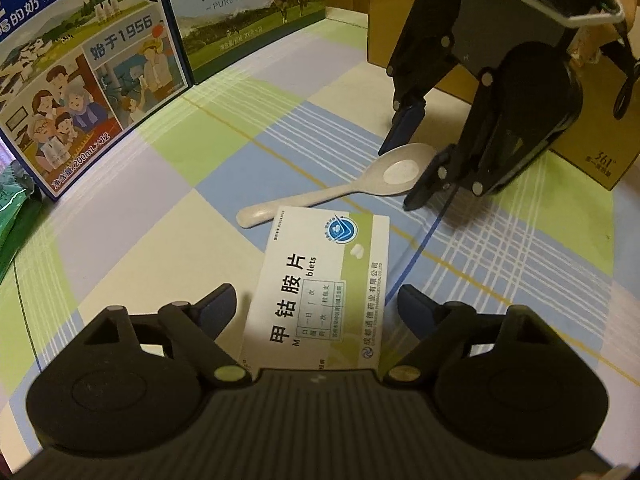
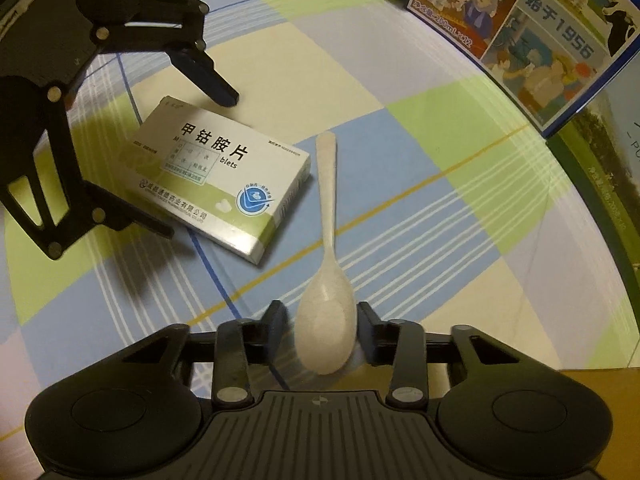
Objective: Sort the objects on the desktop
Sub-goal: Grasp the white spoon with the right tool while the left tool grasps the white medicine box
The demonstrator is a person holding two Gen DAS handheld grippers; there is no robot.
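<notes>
- The medicine box, white with a green band and black Chinese print, lies flat on the checked tablecloth, its long side running away from the left gripper.
- The left gripper has its fingers spread wide, one on each side of the near end of the box; in the left wrist view a gap of cloth shows between each fingertip and the box, so it is not clamped on it.
- From the right wrist view the same gripper straddles the box from above, one finger near the far corner and the other near the lower edge.
- A pale spoon lies just beside the box, its handle pointing away from the right gripper and its bowl nearest to it.
- The right gripper has its fingers apart with the spoon's bowl between them; the fingertips sit close to the bowl's sides, but I cannot tell whether they touch it.
- In the left wrist view the spoon rests on the cloth with the right gripper lowered over its bowl.
- Two milk cartons stand at the back of the table.
- A brown cardboard box stands behind the right gripper.
- A green packet lies at the left edge.
</notes>
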